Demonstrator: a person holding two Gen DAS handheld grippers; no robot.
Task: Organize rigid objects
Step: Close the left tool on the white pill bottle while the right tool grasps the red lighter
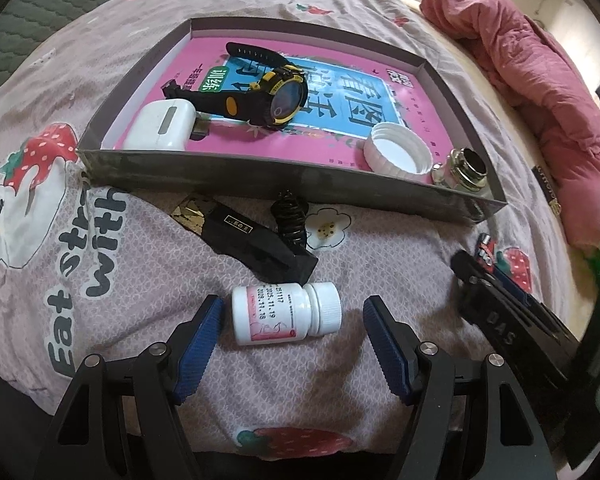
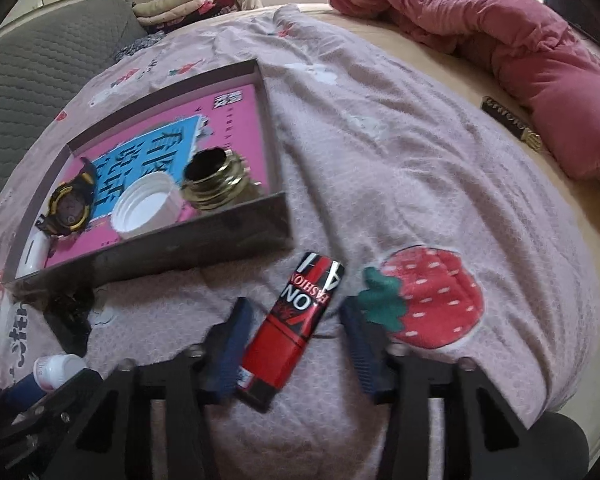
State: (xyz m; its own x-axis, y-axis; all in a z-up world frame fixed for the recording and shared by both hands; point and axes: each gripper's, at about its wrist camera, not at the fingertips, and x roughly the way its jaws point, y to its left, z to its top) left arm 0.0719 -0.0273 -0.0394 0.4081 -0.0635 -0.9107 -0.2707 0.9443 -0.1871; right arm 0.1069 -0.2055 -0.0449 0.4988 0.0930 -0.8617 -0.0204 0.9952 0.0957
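The left hand-held gripper (image 1: 293, 318) is hanging spread around the bottle (image 1: 286, 314) near the bed's front edge, while the right hand-held gripper (image 2: 296, 346) – straddling the red box (image 2: 296, 326) without pinching it – is risking skewing it.

My bed is spread with a pink strawberry-print sheet (image 1: 148, 248). The grey cardboard tray (image 1: 284, 178) sits on it. Just in front of the tray's near wall lie a black box (image 1: 260, 248) and a coiled black strap (image 1: 290, 220). Nearer to me than those, a white pill bottle (image 1: 286, 312) lies on its side. Off the tray's right corner lies a red carton (image 2: 296, 328), and far beyond it a rumpled pink quilt (image 2: 500, 48).
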